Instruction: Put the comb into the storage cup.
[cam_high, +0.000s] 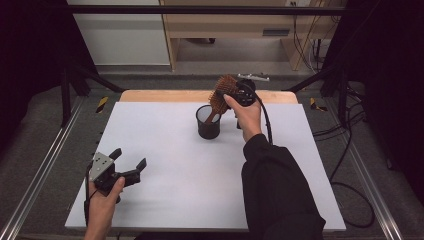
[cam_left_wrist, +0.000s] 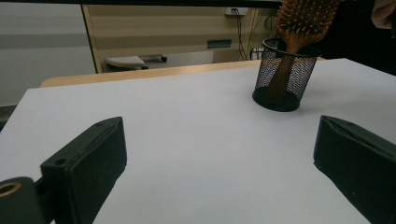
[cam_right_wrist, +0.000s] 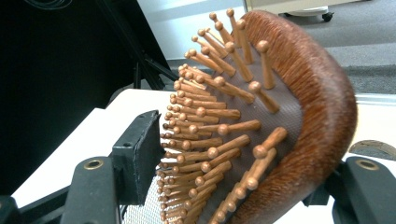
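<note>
Your left tongs (cam_left_wrist: 219, 163) stand wide apart, low over the white table (cam_left_wrist: 187, 121), with nothing between their black jaws. Toward the far right corner stands a black wire-mesh cup (cam_left_wrist: 283, 74), and a brown wooden paddle hairbrush (cam_left_wrist: 301, 23) stands handle-down in it, head leaning out over the rim.

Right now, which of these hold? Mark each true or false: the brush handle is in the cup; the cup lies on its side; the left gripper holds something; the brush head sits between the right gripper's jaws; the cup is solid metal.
1. Brush handle is in the cup: true.
2. The cup lies on its side: false, it stands upright.
3. The left gripper holds something: false, its jaws are open and empty.
4. The brush head sits between the right gripper's jaws: true.
5. The cup is solid metal: false, it is black mesh.
</note>
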